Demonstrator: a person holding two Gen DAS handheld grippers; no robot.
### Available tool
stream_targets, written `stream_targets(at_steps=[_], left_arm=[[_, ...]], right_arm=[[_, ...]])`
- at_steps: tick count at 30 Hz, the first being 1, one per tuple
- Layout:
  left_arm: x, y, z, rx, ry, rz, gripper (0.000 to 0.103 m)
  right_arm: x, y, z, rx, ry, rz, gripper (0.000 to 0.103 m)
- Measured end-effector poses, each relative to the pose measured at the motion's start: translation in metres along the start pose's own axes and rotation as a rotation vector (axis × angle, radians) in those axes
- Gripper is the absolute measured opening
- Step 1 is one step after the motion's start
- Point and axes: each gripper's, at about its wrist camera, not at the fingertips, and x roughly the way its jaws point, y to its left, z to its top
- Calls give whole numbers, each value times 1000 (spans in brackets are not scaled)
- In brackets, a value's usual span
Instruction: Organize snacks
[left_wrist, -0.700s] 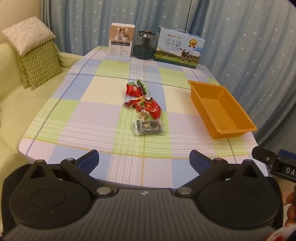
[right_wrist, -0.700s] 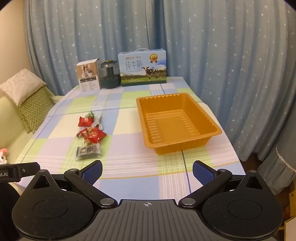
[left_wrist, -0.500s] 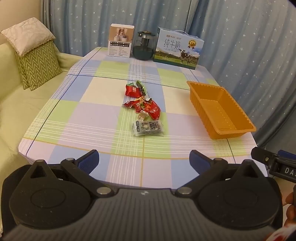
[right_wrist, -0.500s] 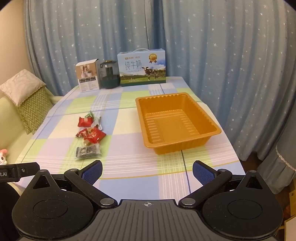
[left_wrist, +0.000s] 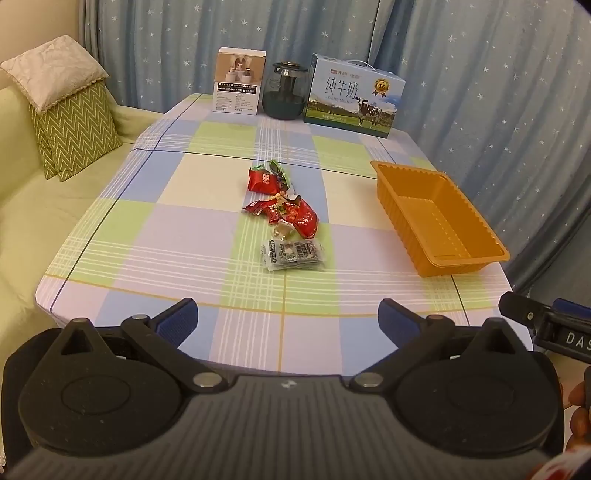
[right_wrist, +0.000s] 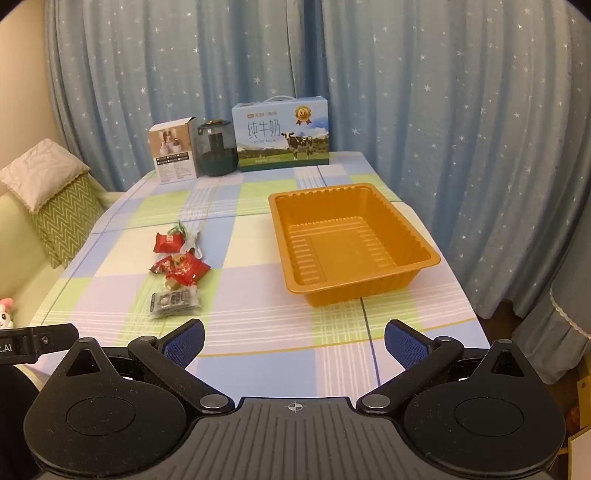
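Observation:
Several snack packets lie in a loose row mid-table: a red packet with a green one at the far end, a crinkled red packet in the middle, a grey-black packet nearest. They also show in the right wrist view: red, crinkled red, grey-black. An empty orange tray stands on the right. My left gripper is open and empty over the near table edge. My right gripper is open and empty over the near edge, in front of the tray.
At the table's far edge stand a white box, a dark glass jar and a blue milk carton box. A green sofa with cushions lies to the left. Blue curtains hang behind and to the right.
Both views have shifted very slightly, the left gripper drifting a little. The snacks and tray have not moved. Both grippers stay open.

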Motion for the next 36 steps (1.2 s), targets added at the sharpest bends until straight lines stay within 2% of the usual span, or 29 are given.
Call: stream_targets(at_steps=[36], left_arm=[[-3,-5,3,8,-2,-15,103]], right_arm=[[4,-6,-1,4,7,-7,103]])
